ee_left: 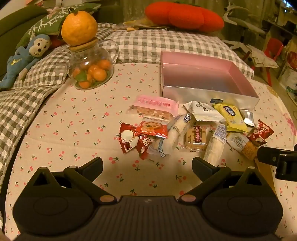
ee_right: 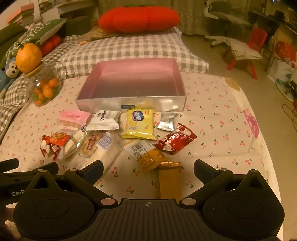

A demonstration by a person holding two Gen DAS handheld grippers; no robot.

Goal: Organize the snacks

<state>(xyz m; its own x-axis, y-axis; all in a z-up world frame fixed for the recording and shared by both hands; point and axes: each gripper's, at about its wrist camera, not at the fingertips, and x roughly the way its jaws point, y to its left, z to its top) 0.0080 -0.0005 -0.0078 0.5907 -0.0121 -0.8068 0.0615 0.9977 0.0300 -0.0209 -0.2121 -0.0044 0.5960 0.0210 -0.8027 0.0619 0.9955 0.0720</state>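
1. Left claw [ee_left: 147, 165] is hovering low over the cherry-print sheet [ee_left: 74, 129] of the bed, fingers spread wide apart, gripping nothing; the snack pile is lying just ahead of it.
2. Right claw [ee_right: 148, 166] is also hanging with fingers apart and nothing between the pads; a gold bar wrapper [ee_right: 169, 180] is lying on the sheet between its fingers, not touching either; the right claw's tip is showing at the right edge of the left view [ee_left: 278, 159].
3. Pink-lined box [ee_right: 133, 83] with silver walls is sitting open on the bed behind the pile; nothing is showing inside it.
4. Snacks are lying loose in front of the box: yellow packet [ee_right: 140, 123] just beside the box's front wall, silver pouch [ee_right: 168, 121] to its right, white packet [ee_right: 104, 119], pink packet [ee_right: 72, 116], red wrapper [ee_right: 175, 140], and an orange-ended packet [ee_right: 146, 154] nearest the right claw; a red cookie pack [ee_left: 151, 128] is overlapping other red and clear wrappers at the pile's left.
5. Glass jar [ee_left: 91, 72] of small oranges is standing far left, a big orange [ee_left: 79, 25] resting on its lid; blue monkey toy [ee_left: 24, 57] lying beside it; red cushion [ee_left: 183, 15] on the checked quilt [ee_left: 148, 42] behind.
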